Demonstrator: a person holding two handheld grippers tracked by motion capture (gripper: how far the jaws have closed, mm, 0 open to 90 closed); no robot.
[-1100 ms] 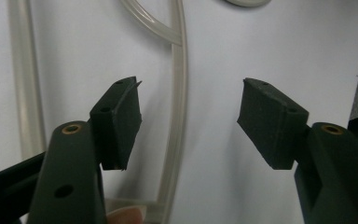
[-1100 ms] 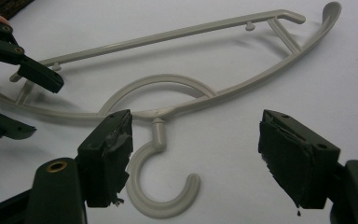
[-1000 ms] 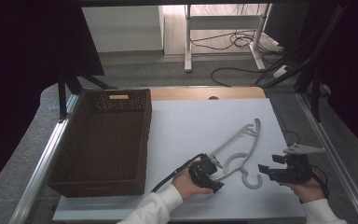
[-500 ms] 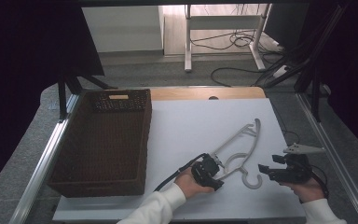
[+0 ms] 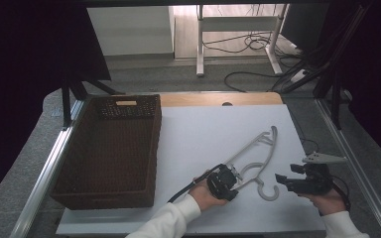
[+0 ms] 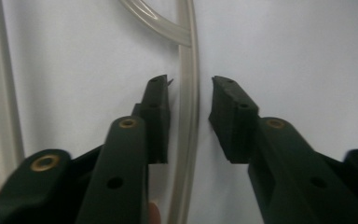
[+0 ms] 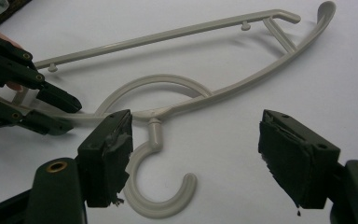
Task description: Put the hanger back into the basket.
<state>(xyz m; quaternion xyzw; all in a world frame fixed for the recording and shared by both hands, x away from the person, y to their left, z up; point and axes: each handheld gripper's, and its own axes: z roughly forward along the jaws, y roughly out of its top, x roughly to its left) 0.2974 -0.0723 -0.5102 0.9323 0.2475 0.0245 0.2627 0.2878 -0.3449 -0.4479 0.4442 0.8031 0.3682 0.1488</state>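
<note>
The hanger [image 5: 258, 153] lies flat, its long axis diagonal, hook toward the person. The left gripper [image 6: 189, 100], jaws just closing, straddles one arm without pressing; the right gripper [image 7: 193, 154] is spread.

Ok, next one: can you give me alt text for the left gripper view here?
The left hand-held gripper looks along its two black jaws, which straddle a thin bar of a pale plastic hanger lying on a white table. The jaws have just been closing, with gaps still visible beside the bar. More of the hanger runs along the left edge.
</note>
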